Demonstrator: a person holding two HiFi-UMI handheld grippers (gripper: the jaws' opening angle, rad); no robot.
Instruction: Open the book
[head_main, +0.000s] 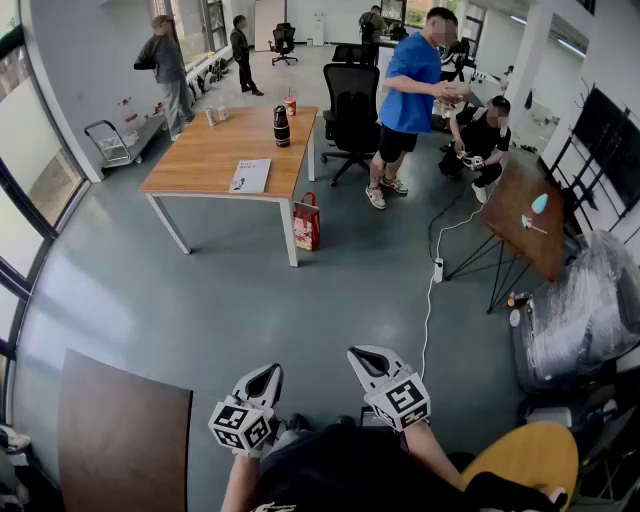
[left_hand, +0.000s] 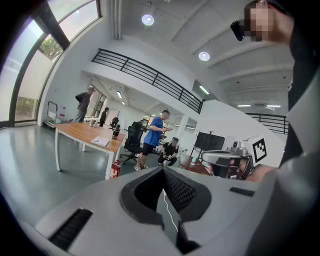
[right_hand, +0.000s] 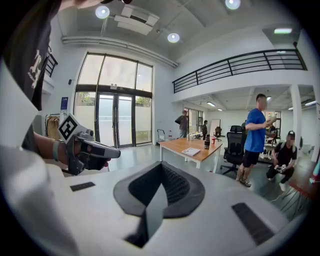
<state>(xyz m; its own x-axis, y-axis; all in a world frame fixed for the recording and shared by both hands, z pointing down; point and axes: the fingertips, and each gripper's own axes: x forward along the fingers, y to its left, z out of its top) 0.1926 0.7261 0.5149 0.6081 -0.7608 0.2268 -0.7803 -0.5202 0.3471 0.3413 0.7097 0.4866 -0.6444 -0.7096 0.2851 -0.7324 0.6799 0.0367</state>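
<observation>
The book (head_main: 250, 176) is thin and pale and lies shut near the front edge of a wooden table (head_main: 200, 155) far across the floor. It also shows in the left gripper view as the book (left_hand: 100, 141) and in the right gripper view as the book (right_hand: 191, 151). My left gripper (head_main: 267, 377) and right gripper (head_main: 364, 358) hang side by side close to my body, well short of the table. Both point forward and slightly down, jaws together and nothing between them. Each shows in the other's view: the right gripper (left_hand: 227, 160), the left gripper (right_hand: 89, 150).
On the table stand a black bottle (head_main: 282, 126) and a red cup (head_main: 290, 104); a red bag (head_main: 306, 222) leans at its leg. Behind are an office chair (head_main: 352, 105) and a person in blue (head_main: 408, 90). A white cable (head_main: 430, 300) crosses the floor; a brown table (head_main: 525, 215) stands right.
</observation>
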